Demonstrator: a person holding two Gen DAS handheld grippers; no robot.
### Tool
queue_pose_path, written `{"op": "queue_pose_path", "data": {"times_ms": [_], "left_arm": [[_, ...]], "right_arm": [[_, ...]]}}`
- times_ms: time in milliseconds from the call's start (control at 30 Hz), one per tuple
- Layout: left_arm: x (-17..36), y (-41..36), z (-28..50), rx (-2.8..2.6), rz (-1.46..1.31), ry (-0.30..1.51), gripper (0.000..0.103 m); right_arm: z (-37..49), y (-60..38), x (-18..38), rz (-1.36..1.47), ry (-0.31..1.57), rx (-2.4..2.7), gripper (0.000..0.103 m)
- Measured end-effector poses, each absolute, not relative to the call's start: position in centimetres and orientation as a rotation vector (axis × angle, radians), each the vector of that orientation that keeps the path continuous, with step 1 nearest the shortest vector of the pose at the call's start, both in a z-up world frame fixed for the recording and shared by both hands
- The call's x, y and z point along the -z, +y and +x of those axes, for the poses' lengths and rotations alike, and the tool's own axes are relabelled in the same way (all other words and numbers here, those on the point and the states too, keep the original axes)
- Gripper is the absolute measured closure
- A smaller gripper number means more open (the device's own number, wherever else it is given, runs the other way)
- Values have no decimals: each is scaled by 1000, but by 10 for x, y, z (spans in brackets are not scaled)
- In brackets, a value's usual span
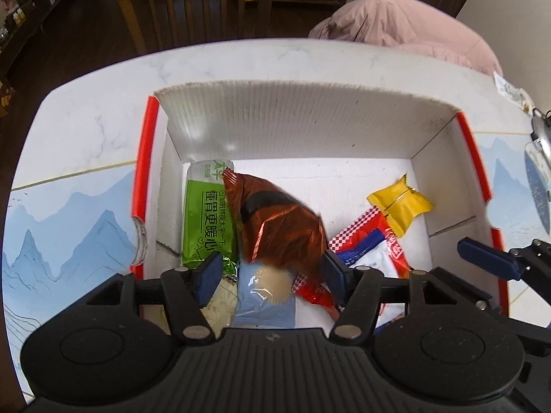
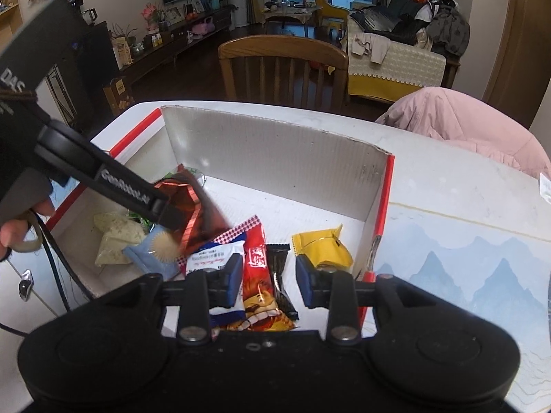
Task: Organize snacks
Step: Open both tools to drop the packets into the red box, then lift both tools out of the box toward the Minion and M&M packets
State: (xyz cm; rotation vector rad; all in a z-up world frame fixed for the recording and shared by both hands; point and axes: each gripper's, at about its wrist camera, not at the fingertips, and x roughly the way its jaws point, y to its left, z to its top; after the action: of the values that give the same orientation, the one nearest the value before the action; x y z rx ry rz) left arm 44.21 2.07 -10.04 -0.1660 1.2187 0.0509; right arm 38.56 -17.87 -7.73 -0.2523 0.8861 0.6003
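Note:
A white cardboard box (image 1: 292,130) with red edges holds several snacks. My left gripper (image 1: 272,272) is open above the box's near left part; a copper-brown foil packet (image 1: 275,223) lies blurred just beyond its fingers, over a green packet (image 1: 205,216). A light blue packet (image 1: 265,296) lies under the fingers. A yellow packet (image 1: 401,206) and a red-and-white packet (image 1: 372,247) lie to the right. My right gripper (image 2: 267,280) is open and empty over a red packet (image 2: 258,275) and a black packet (image 2: 280,275); the box (image 2: 275,151), brown packet (image 2: 196,216) and yellow packet (image 2: 323,247) show there too.
The box sits on a white marble table (image 1: 241,65) with a blue mountain-print mat (image 2: 465,268). A wooden chair (image 2: 286,69) and a pink jacket (image 2: 465,124) stand beyond the far edge. A clear bottle (image 1: 139,241) is by the box's left wall.

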Motion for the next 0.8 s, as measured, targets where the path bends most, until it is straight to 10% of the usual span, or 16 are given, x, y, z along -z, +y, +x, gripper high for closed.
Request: {"op": "queue_pose_path", "data": {"times_ms": [800], "left_arm": [[13,37,323,23,-202,1002,41]], "right_arm": [[309,-177,10,-171,764,-589,41]]}}
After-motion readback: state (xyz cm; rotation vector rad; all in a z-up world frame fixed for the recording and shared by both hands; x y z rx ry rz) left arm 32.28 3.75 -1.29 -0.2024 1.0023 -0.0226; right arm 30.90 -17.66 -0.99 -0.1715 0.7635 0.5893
